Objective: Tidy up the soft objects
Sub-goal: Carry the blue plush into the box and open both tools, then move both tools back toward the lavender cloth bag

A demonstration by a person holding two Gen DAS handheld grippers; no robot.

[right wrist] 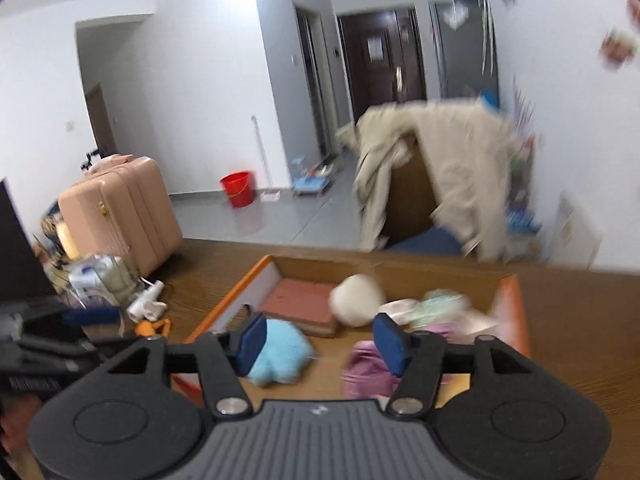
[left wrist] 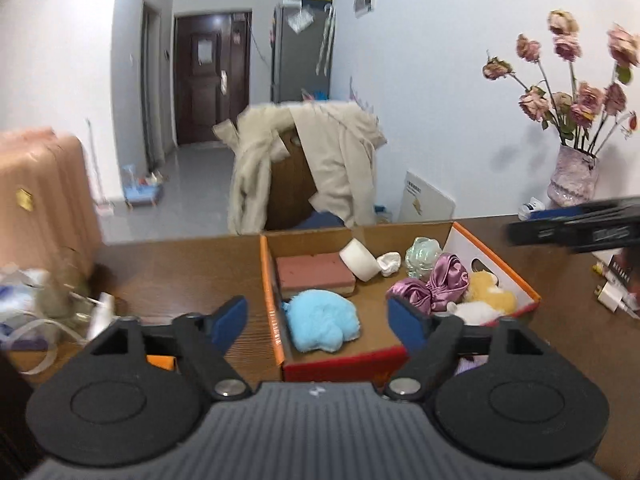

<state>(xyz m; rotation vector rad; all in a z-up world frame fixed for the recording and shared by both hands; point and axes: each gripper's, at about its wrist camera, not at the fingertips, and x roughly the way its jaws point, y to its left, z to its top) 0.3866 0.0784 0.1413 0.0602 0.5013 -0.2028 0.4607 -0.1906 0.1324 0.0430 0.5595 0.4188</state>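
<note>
An orange-rimmed cardboard box (left wrist: 269, 280) sits on the brown table. It holds a light blue plush (left wrist: 322, 320), a red-brown sponge block (left wrist: 314, 272), a white roll (left wrist: 360, 264), a pale green scrunchie (left wrist: 423, 256), a purple satin bow (left wrist: 436, 280) and a yellow plush (left wrist: 490, 290). My left gripper (left wrist: 318, 320) is open and empty, above the box's near end. My right gripper (right wrist: 318, 338) is open and empty, above the same box (right wrist: 224, 312), with the blue plush (right wrist: 278, 356) and the purple bow (right wrist: 366, 368) just under its fingers. The right gripper also shows at the right edge of the left wrist view (left wrist: 576, 230).
A vase of pink flowers (left wrist: 574, 176) stands at the table's back right. Small white and dark items (left wrist: 612, 288) lie at the right. Plastic bags and cables (left wrist: 44, 304) clutter the left. A chair draped with a beige coat (left wrist: 304, 168) stands behind the table.
</note>
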